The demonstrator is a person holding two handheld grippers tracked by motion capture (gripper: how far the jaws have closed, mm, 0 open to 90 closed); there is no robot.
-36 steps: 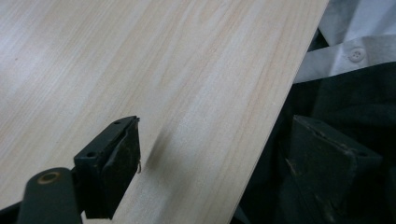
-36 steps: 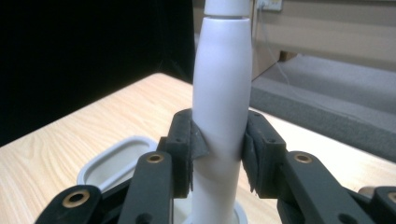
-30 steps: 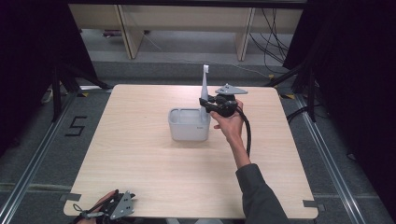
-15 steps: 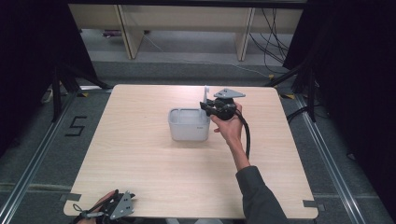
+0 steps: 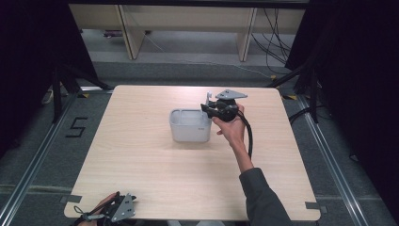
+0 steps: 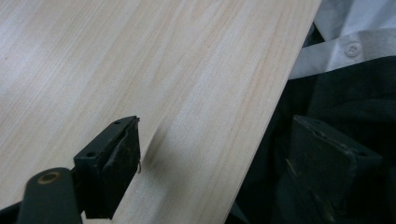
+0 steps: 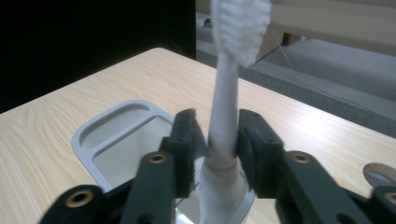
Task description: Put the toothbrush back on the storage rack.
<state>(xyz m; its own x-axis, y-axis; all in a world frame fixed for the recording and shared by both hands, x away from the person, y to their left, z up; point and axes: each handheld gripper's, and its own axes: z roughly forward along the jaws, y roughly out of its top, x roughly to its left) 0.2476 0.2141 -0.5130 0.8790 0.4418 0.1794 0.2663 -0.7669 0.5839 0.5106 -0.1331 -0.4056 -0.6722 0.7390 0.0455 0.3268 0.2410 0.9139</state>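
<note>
Toothbrush (image 7: 224, 116) standing upright in the right end of the holder (image 5: 189, 125), bristles up top, handle down inside a slot.

Going left to right: left gripper (image 5: 117, 209) parked at the near left corner of the table (image 5: 141, 155), hanging half off the edge, jaws spread wide with nothing between them. Left gripper view backs that up, one jaw over the wood, the other over dark clothing past the edge. Probably just kept out of the way since this looks like a one-hand job.

Holder sitting about mid-table, a bit toward the far side. Looks like compartments in the top, a narrow one and a bigger one in the right gripper view. Guessing that's so the brush stays vertical.

Right gripper (image 7: 215, 140) reaching in from the holder's right side, jaws either side of the white neck, low down near the thicker base. Can't tell if actually clamped or already let go. Gripped low like that probably for steering it straight into the slot without tipping.
</note>
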